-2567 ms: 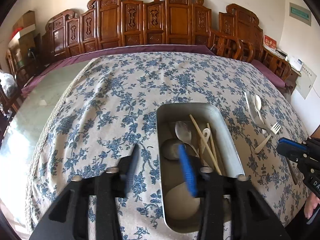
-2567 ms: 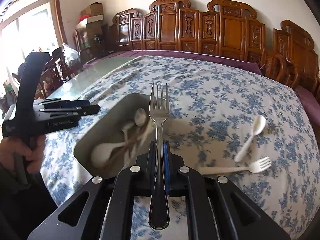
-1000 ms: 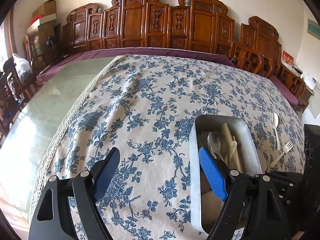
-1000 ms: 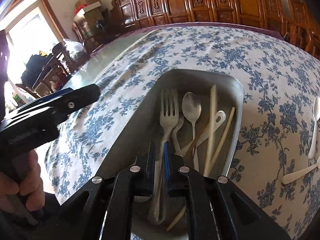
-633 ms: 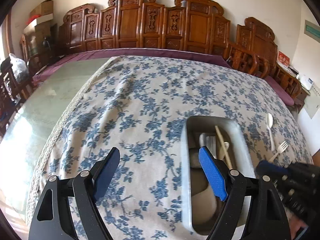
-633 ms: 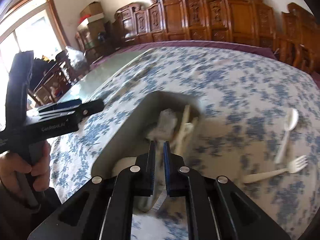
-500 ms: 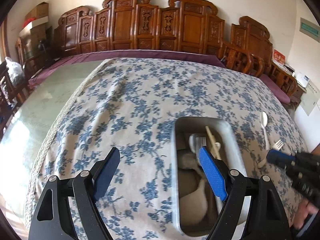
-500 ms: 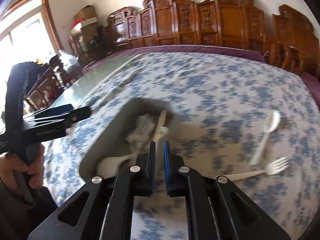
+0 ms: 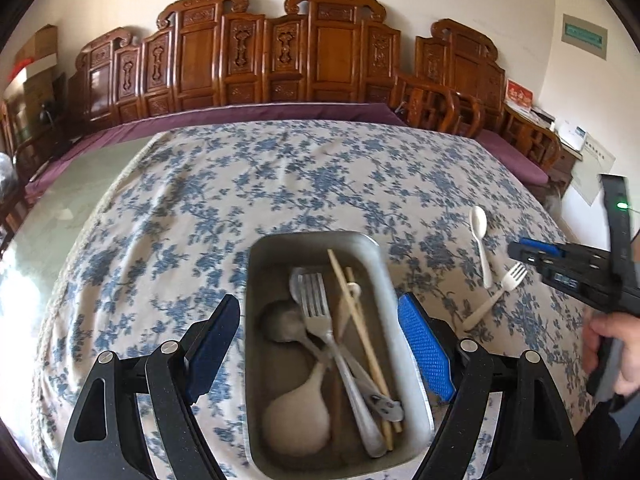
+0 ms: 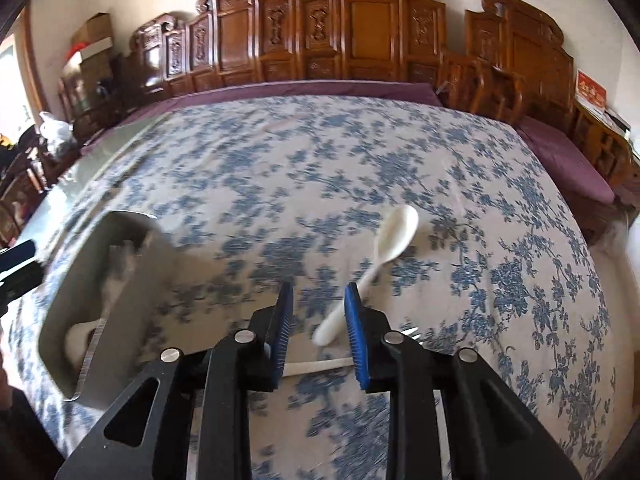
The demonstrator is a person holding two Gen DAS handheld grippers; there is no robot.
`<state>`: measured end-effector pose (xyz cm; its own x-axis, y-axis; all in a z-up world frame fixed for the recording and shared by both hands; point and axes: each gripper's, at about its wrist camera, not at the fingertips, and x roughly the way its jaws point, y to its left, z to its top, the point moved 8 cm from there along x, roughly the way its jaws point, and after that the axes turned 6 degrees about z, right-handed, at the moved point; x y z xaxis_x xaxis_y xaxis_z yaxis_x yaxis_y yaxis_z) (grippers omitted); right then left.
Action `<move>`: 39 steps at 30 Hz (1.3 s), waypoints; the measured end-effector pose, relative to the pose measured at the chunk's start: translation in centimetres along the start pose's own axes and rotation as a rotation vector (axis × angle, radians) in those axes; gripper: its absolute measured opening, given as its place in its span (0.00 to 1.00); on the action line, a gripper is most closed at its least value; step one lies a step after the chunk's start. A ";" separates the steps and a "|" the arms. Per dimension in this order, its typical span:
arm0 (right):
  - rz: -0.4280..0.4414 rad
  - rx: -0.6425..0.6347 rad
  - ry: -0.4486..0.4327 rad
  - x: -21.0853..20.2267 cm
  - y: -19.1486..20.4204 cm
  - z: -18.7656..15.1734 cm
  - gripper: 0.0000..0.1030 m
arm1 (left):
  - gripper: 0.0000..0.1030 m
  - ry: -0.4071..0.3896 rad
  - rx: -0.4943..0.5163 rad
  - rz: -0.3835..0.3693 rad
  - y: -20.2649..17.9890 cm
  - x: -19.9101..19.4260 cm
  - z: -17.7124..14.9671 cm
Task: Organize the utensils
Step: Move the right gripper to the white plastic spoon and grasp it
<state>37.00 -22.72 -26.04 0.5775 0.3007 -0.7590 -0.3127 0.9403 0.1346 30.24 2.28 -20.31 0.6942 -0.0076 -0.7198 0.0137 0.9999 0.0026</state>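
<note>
The metal fork now lies inside the steel tray, on top of the metal spoons and beside the chopsticks and the white ladle. A moment ago the right claw was pinching this fork above the tray; now the fork is released and this claw has gone away to the right side of the tabletop. Its jaws have just been opening, and they stand a little apart with nothing pressed between them. In the right wrist view the handle of the white plastic spoon appears between the two blue pads, but the spoon lies flat on the cloth and I judge that the pads do not touch it yet.

The left claw is spread wide and holds nothing. It hovers over the near part of the tray, with one pad on each side of it in the picture; whether it touches the tray I cannot tell.

For the task this means one more utensil is put in place. Two things are not yet in the tray: the white plastic spoon and the white plastic fork, which lie close together on the flowered cloth, right of the tray. The next step is probably to take the spoon by its thin handle. It lies flat, so the pads must go low, almost to the cloth.
</note>
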 end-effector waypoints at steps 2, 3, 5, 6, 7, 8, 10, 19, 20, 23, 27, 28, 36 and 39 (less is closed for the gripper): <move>-0.022 0.013 0.024 1.4 -1.2 -0.2 0.28 | 0.76 0.007 0.007 -0.012 -0.6 0.2 -0.1; -0.035 0.019 0.037 2.1 -1.7 -0.2 0.28 | 0.76 0.007 0.014 -0.014 -0.9 0.2 -0.2; -0.052 0.033 0.059 3.3 -2.5 -0.3 0.28 | 0.76 0.005 0.025 -0.018 -1.4 0.1 -0.3; -0.055 0.043 0.067 3.9 -2.9 -0.3 0.28 | 0.76 0.005 0.031 -0.020 -1.7 0.1 -0.3; -0.055 0.053 0.074 4.4 -3.2 -0.3 0.28 | 0.76 0.005 0.032 -0.024 -1.8 0.1 -0.3; -0.052 0.074 0.085 5.2 -3.6 -0.3 0.28 | 0.76 0.004 0.031 -0.027 -1.9 0.0 -0.3; -0.040 0.103 0.097 6.1 -3.9 -0.1 0.28 | 0.76 0.007 0.031 -0.036 -2.2 0.0 -0.3; -0.128 0.080 0.136 8.2 -4.1 0.4 0.12 | 0.76 0.008 0.059 -0.055 -3.9 -0.2 -0.6; -0.122 0.083 0.139 8.2 -4.0 0.4 0.09 | 0.76 0.008 0.063 -0.055 -4.1 -0.2 -0.7; -0.052 0.120 0.130 7.7 -3.5 0.3 0.09 | 0.76 0.008 0.075 -0.063 -4.8 -0.3 -0.9; 0.019 0.125 0.071 5.3 -2.2 1.2 0.09 | 0.76 -0.001 0.109 -0.079 -6.1 -0.5 -1.3; 0.025 0.107 0.053 4.4 -1.7 1.5 0.09 | 0.76 -0.004 0.116 -0.085 -6.4 -0.5 -1.4; 0.004 -0.018 -0.018 -2.2 -1.1 -0.4 0.09 | 0.76 -0.005 0.152 -0.111 -8.2 -0.9 -2.2; -0.017 -0.028 -0.011 -3.5 -2.2 -2.5 0.09 | 0.76 -0.003 0.165 -0.126 -9.1 -1.0 -2.6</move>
<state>33.79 -26.27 -25.24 0.5912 0.2868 -0.7538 -0.3241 0.9403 0.1036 27.57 -6.76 -21.38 0.6820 -0.1325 -0.7192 0.2178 0.9756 0.0268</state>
